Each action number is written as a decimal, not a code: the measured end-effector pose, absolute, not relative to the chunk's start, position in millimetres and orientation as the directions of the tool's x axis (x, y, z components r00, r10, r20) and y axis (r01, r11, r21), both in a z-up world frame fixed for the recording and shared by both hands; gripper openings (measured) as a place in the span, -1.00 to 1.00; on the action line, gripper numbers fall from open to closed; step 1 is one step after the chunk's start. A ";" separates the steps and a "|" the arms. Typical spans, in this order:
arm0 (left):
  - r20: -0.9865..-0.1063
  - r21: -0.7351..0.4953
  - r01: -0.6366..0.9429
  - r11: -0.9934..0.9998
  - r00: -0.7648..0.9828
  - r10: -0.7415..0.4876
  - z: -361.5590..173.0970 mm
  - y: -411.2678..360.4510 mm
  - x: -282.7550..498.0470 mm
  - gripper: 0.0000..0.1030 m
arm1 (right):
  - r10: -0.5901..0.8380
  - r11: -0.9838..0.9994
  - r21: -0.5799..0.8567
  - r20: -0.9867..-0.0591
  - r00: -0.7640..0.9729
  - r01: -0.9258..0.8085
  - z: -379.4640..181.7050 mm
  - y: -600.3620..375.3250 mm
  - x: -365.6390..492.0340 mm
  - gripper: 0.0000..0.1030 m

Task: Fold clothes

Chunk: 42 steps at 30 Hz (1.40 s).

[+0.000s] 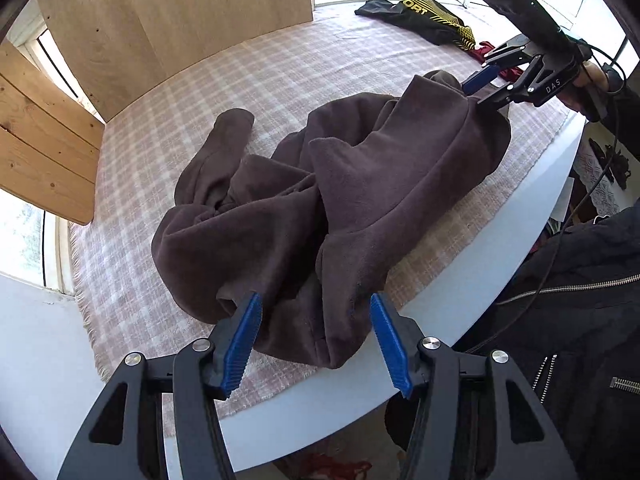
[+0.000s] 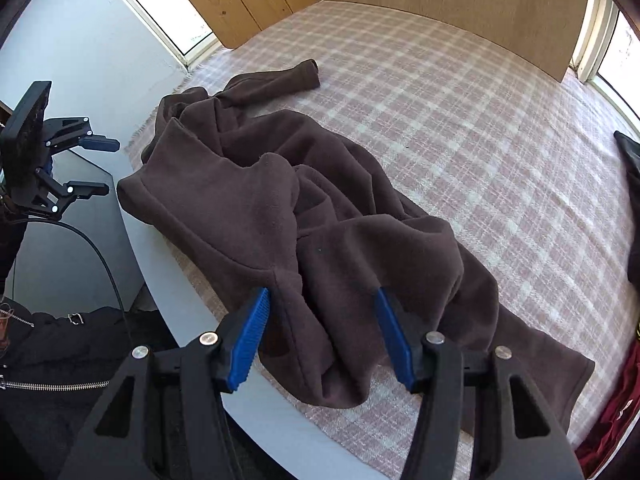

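2 open claws, left claw [image 1: 316,344] and right claw [image 2: 322,338], over 1 brown garment [image 1: 320,200].

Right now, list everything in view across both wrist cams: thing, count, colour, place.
brown fleece garment: 1, dark brown, crumpled on the cloth near the front table edge, one sleeve stretched toward the back
checked cloth: 1, pink and white, spread over the table top
table: 1, white, bare rim along the front edge
black garment: 1, black with yellow print, far corner by the window
red garment: 1, dark red, beside the black one, mostly hidden
wooden boards: several, light wood, standing at the back and side
left claw: 1, black with blue pads, open over the fleece's near edge
right claw: 1, same, open over the fleece
person's jacket: 1, black, zipped, beside the table
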State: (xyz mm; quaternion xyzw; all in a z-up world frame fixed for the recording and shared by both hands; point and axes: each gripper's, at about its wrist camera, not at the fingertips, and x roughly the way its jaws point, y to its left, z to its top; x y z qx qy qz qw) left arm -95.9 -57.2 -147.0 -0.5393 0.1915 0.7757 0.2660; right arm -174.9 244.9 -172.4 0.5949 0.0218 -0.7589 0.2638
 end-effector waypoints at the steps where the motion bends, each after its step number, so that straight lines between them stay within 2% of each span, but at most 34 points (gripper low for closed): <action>1: -0.935 0.000 -0.616 -0.788 -0.278 0.218 -146.5 -56.9 -100.1 0.06 | -0.388 -0.856 0.296 -0.910 -0.147 0.424 -173.1 244.2 -176.3 0.06; 6: -0.924 -0.144 -0.597 -0.789 -0.203 0.323 -161.5 -53.2 -132.1 0.05 | -0.444 -0.847 0.375 -0.889 -0.115 0.377 -182.5 240.1 -186.6 0.06; 8: -0.936 -0.159 -0.607 -0.779 -0.159 0.315 -177.9 -45.5 -134.2 -0.03 | -0.437 -0.845 0.367 -0.893 -0.107 0.389 -186.2 236.3 -185.7 0.06; 10: -0.946 -0.158 -0.608 -0.778 -0.134 0.296 -190.8 -40.7 -133.1 -0.25 | -0.428 -0.843 0.356 -0.898 -0.103 0.403 -188.3 233.1 -183.8 0.06; 11: -0.948 -0.158 -0.603 -0.782 -0.129 0.291 -194.7 -39.7 -132.3 -0.26 | -0.427 -0.842 0.352 -0.898 -0.104 0.409 -188.0 232.3 -182.2 0.06; 19: -0.943 -0.125 -0.582 -0.803 -0.182 0.279 -175.5 -40.5 -108.1 -0.26 | -0.391 -0.835 0.297 -0.913 -0.119 0.464 -186.5 227.0 -172.7 0.06; 31: -0.943 -0.205 -0.534 -0.821 -0.116 0.311 -208.0 -44.9 -125.4 -0.26 | -0.377 -0.838 0.298 -0.922 -0.090 0.458 -193.0 230.2 -158.2 0.06; 35: -0.949 -0.193 -0.558 -0.807 -0.104 0.299 -212.8 -34.6 -121.9 -0.27 | -0.376 -0.841 0.295 -0.922 -0.097 0.454 -190.6 231.8 -153.5 0.06; 36: -0.947 -0.197 -0.569 -0.798 -0.101 0.306 -211.5 -30.5 -118.8 -0.41 | -0.376 -0.840 0.293 -0.921 -0.102 0.456 -189.1 231.8 -152.2 0.06; 37: -0.943 -0.202 -0.585 -0.786 -0.101 0.318 -208.4 -26.1 -114.5 -0.70 | -0.377 -0.839 0.289 -0.920 -0.109 0.461 -186.7 231.8 -150.8 0.06; 39: -0.935 -0.200 -0.617 -0.761 -0.112 0.336 -199.8 -19.5 -104.4 -0.76 | -0.378 -0.834 0.279 -0.917 -0.126 0.476 -181.2 231.1 -148.5 0.06; 40: -0.931 -0.202 -0.628 -0.752 -0.115 0.346 -195.6 -17.2 -99.9 -0.86 | -0.379 -0.830 0.273 -0.916 -0.132 0.486 -178.4 230.4 -147.9 0.06; 42: -0.922 -0.218 -0.637 -0.739 -0.114 0.370 -188.5 -15.5 -93.0 -0.89 | -0.381 -0.817 0.267 -0.915 -0.130 0.511 -175.1 228.9 -147.8 0.06</action>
